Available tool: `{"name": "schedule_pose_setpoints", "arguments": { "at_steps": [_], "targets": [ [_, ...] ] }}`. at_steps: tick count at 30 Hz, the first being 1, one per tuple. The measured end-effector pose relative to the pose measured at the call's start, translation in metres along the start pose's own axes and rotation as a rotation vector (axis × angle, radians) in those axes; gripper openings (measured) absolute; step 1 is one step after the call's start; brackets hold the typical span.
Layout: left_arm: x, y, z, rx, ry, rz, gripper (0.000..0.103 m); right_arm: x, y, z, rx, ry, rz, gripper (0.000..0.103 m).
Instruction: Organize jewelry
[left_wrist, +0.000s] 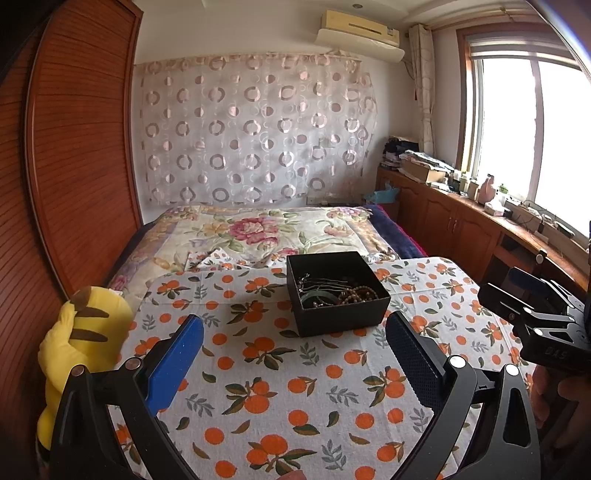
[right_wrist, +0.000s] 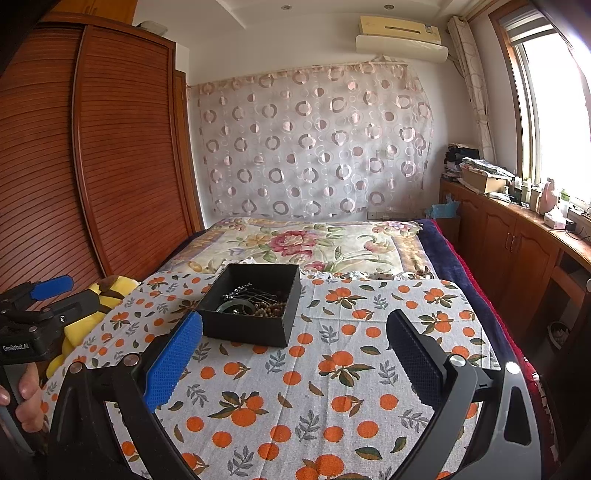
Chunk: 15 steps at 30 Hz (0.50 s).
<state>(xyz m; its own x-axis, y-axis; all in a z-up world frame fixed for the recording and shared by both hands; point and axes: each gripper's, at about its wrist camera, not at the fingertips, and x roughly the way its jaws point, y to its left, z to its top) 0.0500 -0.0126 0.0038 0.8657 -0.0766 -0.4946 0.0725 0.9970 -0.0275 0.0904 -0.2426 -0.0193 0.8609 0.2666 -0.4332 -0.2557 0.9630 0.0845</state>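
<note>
A home bedroom: floral-quilted bed (right_wrist: 317, 243), wooden wardrobe (right_wrist: 110, 155), curtained window (left_wrist: 535, 129), air conditioner (right_wrist: 400, 33).

daylit bedroom: slatted wooden wardrobe (left_wrist: 74, 166), floral bed (left_wrist: 258, 232), ringed curtain (left_wrist: 255, 129), bright window (left_wrist: 535, 129).

Daylight from the window (left_wrist: 532, 125) on the right, blown out to white in both views, no detail in the panes. Room evenly bright, slight warm cast. Soft shadow beside the black box (left_wrist: 334, 291) on the orange-print cloth (left_wrist: 280, 387). Strong fisheye: wardrobe (right_wrist: 122, 147) bows, corners vignette to black. Focus sharp mid-frame, softer at edges. Ceiling spotlights appear unlit.
</note>
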Motion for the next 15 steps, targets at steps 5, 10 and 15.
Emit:
{"name": "schedule_pose_setpoints", "arguments": {
  "at_steps": [5, 10, 15],
  "targets": [
    [0.0, 0.0006, -0.001, 0.001, 0.0, 0.002, 0.095, -0.0003, 0.0002, 0.0003, 0.001, -0.001, -0.001, 0.101],
    [-0.0006, 0.0007, 0.0002, 0.0, -0.002, 0.001, 0.095, -0.0003, 0.0, 0.0002, 0.0, 0.0, 0.0, 0.101],
    [-0.0007, 0.0004, 0.0004, 0.001, -0.003, 0.0, 0.095, -0.0003, -0.0001, 0.0, 0.001, -0.002, 0.0, 0.101]
  ]
}}
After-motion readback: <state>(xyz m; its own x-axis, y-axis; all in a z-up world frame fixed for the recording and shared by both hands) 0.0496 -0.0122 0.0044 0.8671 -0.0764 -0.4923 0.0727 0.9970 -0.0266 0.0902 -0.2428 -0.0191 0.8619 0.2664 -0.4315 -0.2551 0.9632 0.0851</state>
